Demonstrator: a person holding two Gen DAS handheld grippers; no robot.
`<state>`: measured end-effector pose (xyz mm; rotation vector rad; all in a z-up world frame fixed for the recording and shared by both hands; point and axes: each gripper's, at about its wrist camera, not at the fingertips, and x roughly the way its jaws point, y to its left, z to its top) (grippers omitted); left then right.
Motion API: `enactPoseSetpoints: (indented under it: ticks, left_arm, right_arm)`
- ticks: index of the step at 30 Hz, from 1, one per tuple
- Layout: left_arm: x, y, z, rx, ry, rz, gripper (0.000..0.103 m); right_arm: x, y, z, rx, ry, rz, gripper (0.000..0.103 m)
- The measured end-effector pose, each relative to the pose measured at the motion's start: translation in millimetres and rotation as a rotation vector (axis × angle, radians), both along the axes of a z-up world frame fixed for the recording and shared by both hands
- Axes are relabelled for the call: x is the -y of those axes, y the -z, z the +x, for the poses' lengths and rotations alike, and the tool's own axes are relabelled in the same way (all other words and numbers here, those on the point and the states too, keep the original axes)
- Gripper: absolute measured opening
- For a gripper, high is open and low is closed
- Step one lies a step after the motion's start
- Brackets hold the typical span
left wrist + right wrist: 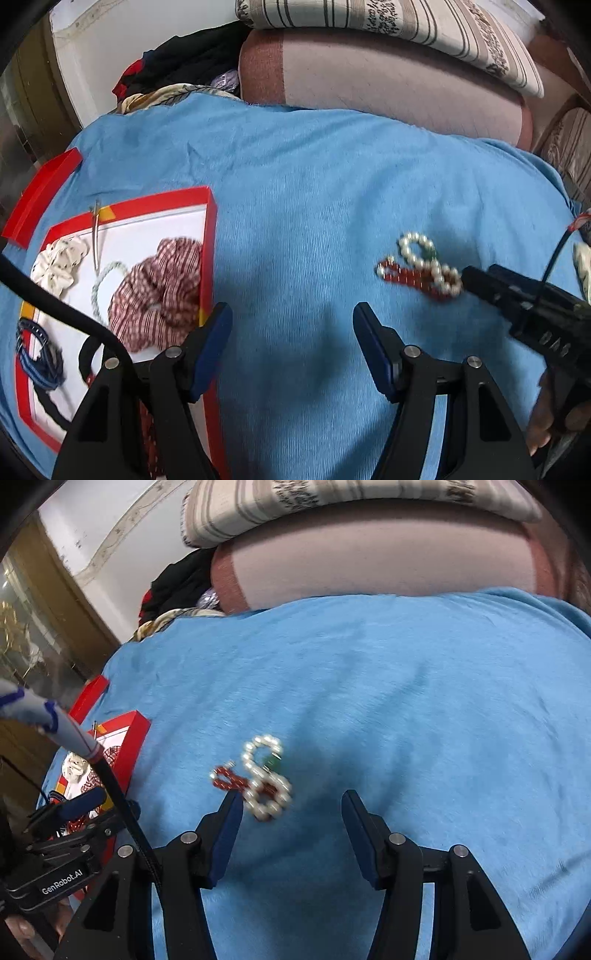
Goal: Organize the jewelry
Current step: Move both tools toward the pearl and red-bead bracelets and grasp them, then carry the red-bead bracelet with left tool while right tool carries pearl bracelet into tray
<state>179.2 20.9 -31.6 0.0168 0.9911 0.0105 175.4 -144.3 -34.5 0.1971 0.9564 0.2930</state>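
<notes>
A pearl bracelet (424, 258) and a red bead bracelet (402, 276) lie tangled on the blue cloth (314, 206). In the right wrist view the pearl bracelet (264, 775) and the red bracelet (229, 780) lie just ahead of my open, empty right gripper (291, 805), close to its left fingertip. My left gripper (291, 321) is open and empty, over the cloth beside the red box (208, 236). The box holds a checked scrunchie (159, 291), a cream scrunchie (59, 264), a pale bead bracelet (99, 284), a hair clip (96, 236) and dark hair ties (40, 354).
A red box lid (40, 195) lies left of the box. A mauve cushion (388, 81) and a striped pillow (406, 26) sit behind the cloth, with dark clothes (184, 62) piled at the back left. The right gripper's body (524, 302) shows in the left wrist view.
</notes>
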Motion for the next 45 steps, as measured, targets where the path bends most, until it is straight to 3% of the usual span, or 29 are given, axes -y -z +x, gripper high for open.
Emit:
enactPoseSetpoints:
  ticks: [6, 7, 10, 15, 18, 25, 27, 28, 34, 41, 45]
  left_arm:
    - [-10.5, 3.8, 17.6, -0.019, -0.026, -0.034, 0.067]
    - [-12.0, 5.3, 18.8, -0.022, -0.024, -0.046, 0.067]
    - [-12.1, 10.3, 23.9, -0.037, -0.005, -0.085, 0.067]
    - [2.3, 13.7, 36.7, -0.037, 0.063, -0.181, 0.067]
    - [21.9, 17.6, 45.6, -0.036, 0.137, -0.198, 0.067]
    - [60.5, 39.8, 59.0, -0.100, 0.257, -0.290, 0.064]
    - [68.9, 42.4, 56.4, -0.101, 0.264, -0.275, 0.009]
    - [71.5, 45.4, 56.8, -0.129, 0.270, -0.290, 0.006]
    - [63.9, 24.8, 39.1, -0.059, 0.238, -0.276, 0.006]
    - [46.7, 7.6, 39.6, -0.049, 0.206, -0.287, 0.006]
    - [28.3, -17.4, 23.0, 0.012, 0.195, -0.279, 0.006]
  right_arm:
    - [-23.5, 11.8, 40.1, -0.040, -0.047, -0.043, 0.059]
    - [-27.7, 13.2, 43.3, -0.043, -0.058, -0.063, 0.052]
    - [-36.6, 21.3, 48.0, -0.063, -0.105, -0.141, 0.012]
    - [-7.3, 5.1, 33.2, -0.012, -0.039, -0.123, 0.011]
    - [11.9, -7.5, 20.1, 0.040, 0.018, -0.167, 0.011]
    - [52.8, -23.9, 3.8, 0.059, 0.081, -0.097, 0.011]
    - [60.0, -28.5, -1.5, 0.061, 0.097, -0.068, 0.011]
    - [59.0, -29.3, -1.0, 0.060, 0.102, -0.054, 0.011]
    - [48.6, -41.1, -8.6, 0.082, 0.086, -0.059, 0.011]
    - [45.2, -61.9, -23.0, 0.112, 0.090, -0.056, 0.011]
    - [42.3, -74.0, -31.4, 0.130, 0.068, -0.071, 0.011]
